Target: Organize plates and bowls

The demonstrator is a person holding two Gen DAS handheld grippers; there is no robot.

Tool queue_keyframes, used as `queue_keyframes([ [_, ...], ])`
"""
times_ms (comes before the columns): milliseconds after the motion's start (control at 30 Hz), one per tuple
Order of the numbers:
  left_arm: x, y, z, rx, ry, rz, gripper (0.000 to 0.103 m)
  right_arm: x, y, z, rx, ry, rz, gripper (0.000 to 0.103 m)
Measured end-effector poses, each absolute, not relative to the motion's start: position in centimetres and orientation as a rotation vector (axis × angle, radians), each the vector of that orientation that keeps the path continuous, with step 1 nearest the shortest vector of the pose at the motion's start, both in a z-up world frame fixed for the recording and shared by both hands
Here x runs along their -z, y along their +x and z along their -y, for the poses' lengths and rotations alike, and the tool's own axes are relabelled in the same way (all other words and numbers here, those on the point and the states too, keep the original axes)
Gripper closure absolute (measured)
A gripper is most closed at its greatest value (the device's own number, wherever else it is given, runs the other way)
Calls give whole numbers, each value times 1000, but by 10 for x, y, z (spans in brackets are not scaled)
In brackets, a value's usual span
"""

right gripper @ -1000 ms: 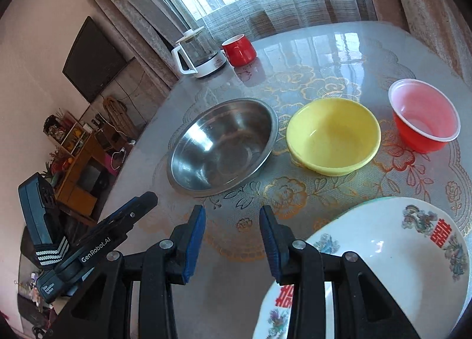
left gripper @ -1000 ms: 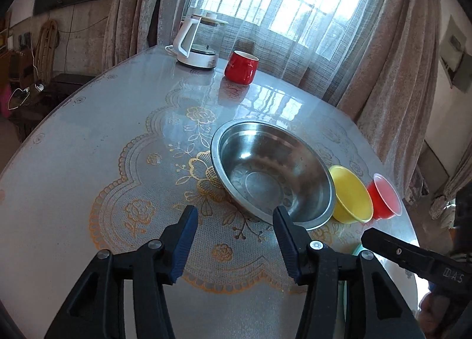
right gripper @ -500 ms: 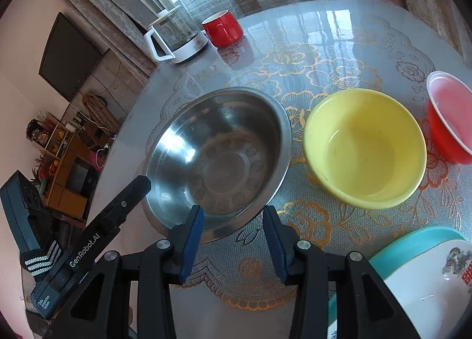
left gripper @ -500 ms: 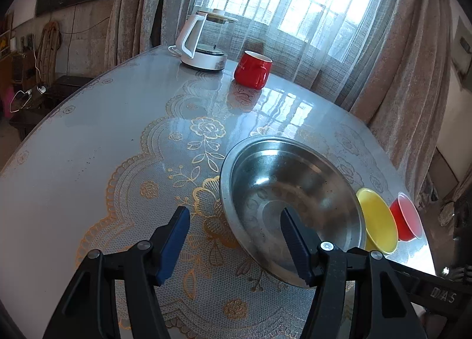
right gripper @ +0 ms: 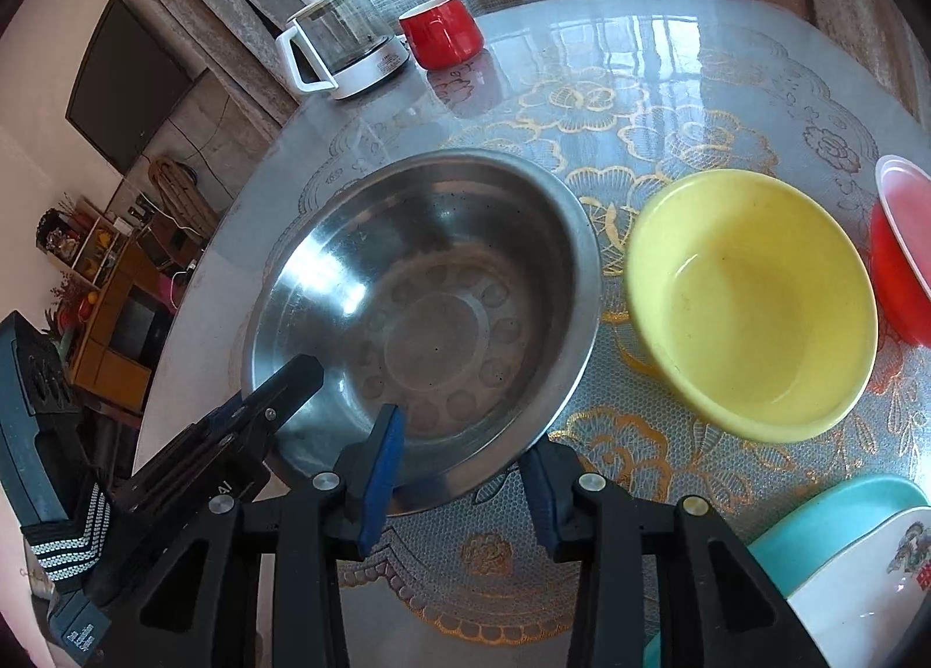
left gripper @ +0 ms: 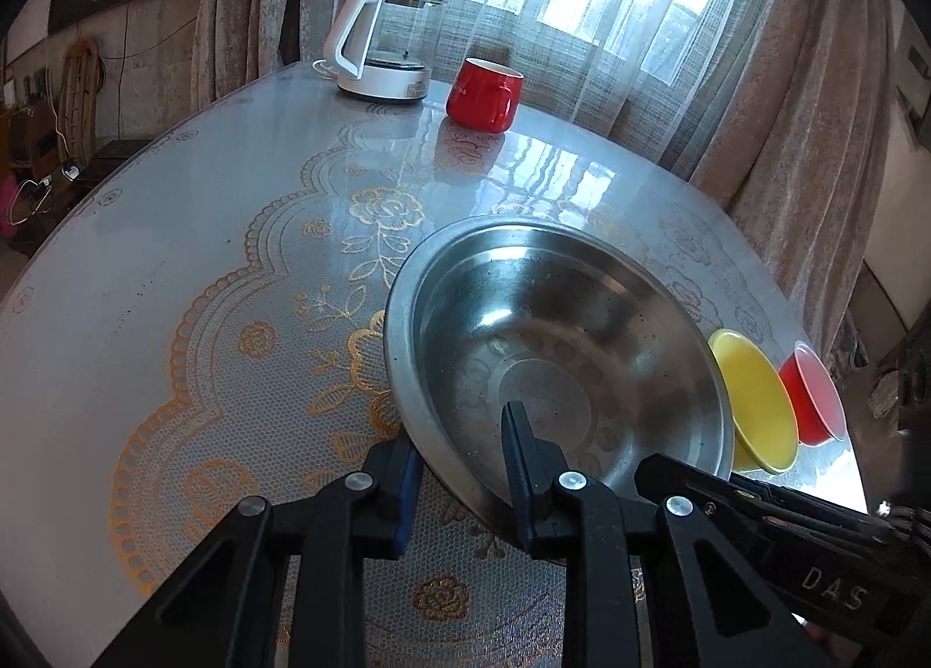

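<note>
Straddling the near rim of the wide, shallow stainless-steel bowl (left gripper: 558, 354), both grippers have one finger inside the bowl and one outside it. The bowl sits on the round desk (left gripper: 174, 237), on a lace-patterned cover with gold flowers; its inner floor bears a ring of stamped dimples around a flat centre, and its wall reflects window light.

The left gripper (left gripper: 459, 458) is closing on the rim; whether its pads already press the metal cannot be told. The right gripper (right gripper: 459, 458) is likewise closing across the rim, with a visible gap between its outer finger and the steel.

Just beside the steel bowl stands a round yellow plastic bowl (right gripper: 750, 301), and beyond that a small red plastic bowl with a pale rim (right gripper: 902, 260), cut off by the frame edge. Nearer the camera than the yellow bowl, a teal dish carrying a white painted plate (right gripper: 873, 563) is only partly in view. On the far side of the steel bowl are a red ceramic mug (left gripper: 486, 95) and a white-based glass kettle (left gripper: 384, 48).
</note>
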State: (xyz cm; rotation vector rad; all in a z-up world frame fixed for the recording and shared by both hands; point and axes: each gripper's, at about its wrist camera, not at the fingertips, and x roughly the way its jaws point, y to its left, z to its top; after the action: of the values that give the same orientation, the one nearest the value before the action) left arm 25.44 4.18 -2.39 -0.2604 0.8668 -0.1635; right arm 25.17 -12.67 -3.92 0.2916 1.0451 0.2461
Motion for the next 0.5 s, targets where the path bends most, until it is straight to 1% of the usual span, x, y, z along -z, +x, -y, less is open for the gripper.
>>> queue_keyframes([
  [133, 24, 244, -46, 167, -278, -865, 76, 40, 247, 128, -268, 307, -1045, 71],
  [500, 22, 188, -62, 174, -289, -884, 76, 41, 207, 115, -370, 279, -1068, 71],
])
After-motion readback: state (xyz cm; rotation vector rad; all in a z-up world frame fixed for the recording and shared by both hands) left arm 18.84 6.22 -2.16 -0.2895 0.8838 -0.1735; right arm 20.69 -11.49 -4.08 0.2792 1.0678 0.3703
